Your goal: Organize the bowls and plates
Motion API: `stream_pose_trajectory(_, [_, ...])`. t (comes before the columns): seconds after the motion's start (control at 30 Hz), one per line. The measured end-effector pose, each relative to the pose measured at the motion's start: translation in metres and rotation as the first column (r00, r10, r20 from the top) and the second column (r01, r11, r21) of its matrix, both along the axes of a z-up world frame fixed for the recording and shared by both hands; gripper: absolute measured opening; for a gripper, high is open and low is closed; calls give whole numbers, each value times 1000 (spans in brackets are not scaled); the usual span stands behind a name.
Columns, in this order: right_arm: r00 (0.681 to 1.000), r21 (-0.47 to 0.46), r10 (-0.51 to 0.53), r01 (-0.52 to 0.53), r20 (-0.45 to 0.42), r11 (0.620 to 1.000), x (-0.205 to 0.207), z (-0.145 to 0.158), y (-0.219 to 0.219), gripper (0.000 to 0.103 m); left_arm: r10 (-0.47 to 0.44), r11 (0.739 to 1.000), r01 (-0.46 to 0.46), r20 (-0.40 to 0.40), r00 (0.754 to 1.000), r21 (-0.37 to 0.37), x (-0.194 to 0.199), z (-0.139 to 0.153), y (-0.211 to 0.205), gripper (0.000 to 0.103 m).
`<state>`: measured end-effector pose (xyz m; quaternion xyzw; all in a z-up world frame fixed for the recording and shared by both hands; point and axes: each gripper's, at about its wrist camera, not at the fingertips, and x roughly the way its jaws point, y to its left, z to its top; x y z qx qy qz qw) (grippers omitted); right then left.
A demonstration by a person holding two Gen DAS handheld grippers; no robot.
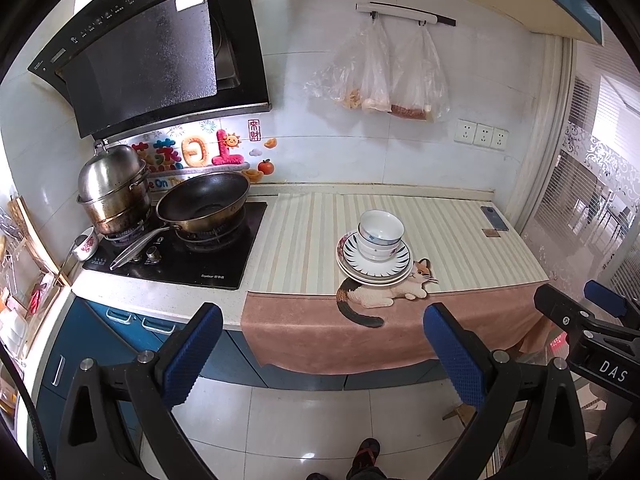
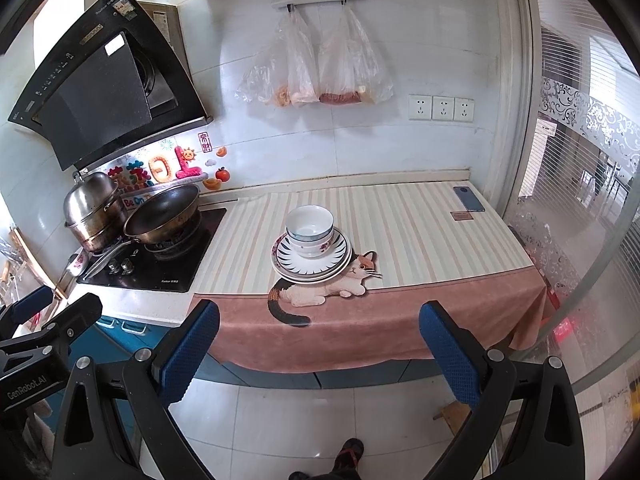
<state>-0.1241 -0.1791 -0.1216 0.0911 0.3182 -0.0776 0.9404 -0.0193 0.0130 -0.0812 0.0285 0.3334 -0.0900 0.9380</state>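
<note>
White porcelain bowls [image 2: 310, 230] nested atop stacked round plates [image 2: 312, 268] on the striped-cloth surface [image 2: 420, 232], seemingly gathered for sorting; left tool [image 1: 323, 354] and right tool [image 2: 320, 350] both agape, empty, well apart from it.

Your left gripper [image 1: 322, 344] is held wide apart above the floor, well away from the counter. On the striped cloth [image 1: 448, 236] the bowls [image 1: 380, 234] sit nested on the stacked plates [image 1: 374, 266]. Your right gripper [image 1: 584, 308] appears at the right edge.
</note>
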Motion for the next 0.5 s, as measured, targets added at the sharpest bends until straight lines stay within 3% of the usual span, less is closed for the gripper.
stream_pose_trajectory(0.5, [1000,1,-4,4,-3,1000,-1,-3,0,102,-6,1000,6,-2,1000,-6,-5,-2,-8,103])
